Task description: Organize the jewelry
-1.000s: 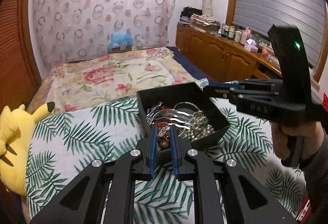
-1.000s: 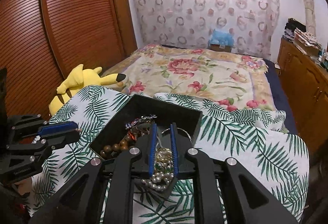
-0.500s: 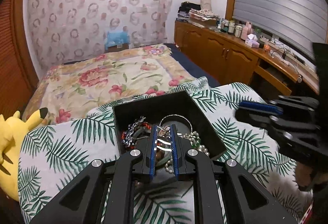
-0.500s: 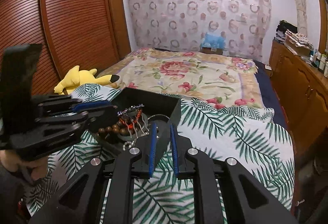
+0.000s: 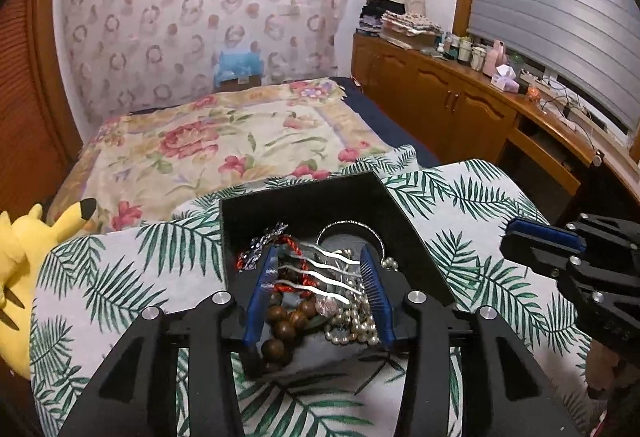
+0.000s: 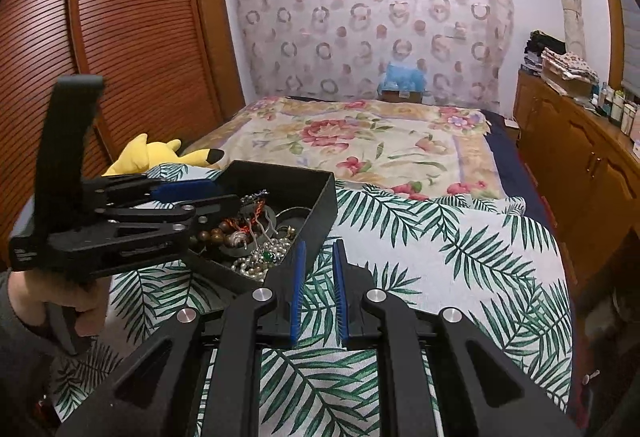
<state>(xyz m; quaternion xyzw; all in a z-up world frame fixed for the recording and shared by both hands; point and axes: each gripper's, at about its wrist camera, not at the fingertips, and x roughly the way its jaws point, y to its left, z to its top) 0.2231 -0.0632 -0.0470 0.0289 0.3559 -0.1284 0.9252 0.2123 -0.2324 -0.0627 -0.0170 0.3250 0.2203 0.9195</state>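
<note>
A black jewelry box (image 5: 404,233) sits on the palm-leaf cloth. It holds a silver wavy hair comb (image 5: 320,273), a red braided cord (image 5: 294,251), brown wooden beads (image 5: 286,321), a pearl string (image 5: 354,321) and a thin silver bangle (image 5: 352,226). My left gripper (image 5: 318,261) is open, its jaws wide apart over the pile inside the box, holding nothing. It also shows in the right wrist view (image 6: 224,193) above the box (image 6: 320,209). My right gripper (image 6: 319,253) is narrowly open and empty over the cloth, just right of the box; it appears in the left wrist view (image 5: 520,237).
The palm-leaf cloth (image 6: 440,257) covers the near surface. A yellow plush toy (image 5: 24,269) lies at the left edge. A flowered bedspread (image 5: 224,141) lies beyond. A wooden sideboard (image 5: 460,105) with bottles runs along the right. A slatted wardrobe (image 6: 120,37) stands at the left.
My left gripper has opened wide over the box and dropped its small piece into the pile. My right gripper has left the box, let go of the pearls and moved right over the cloth.
</note>
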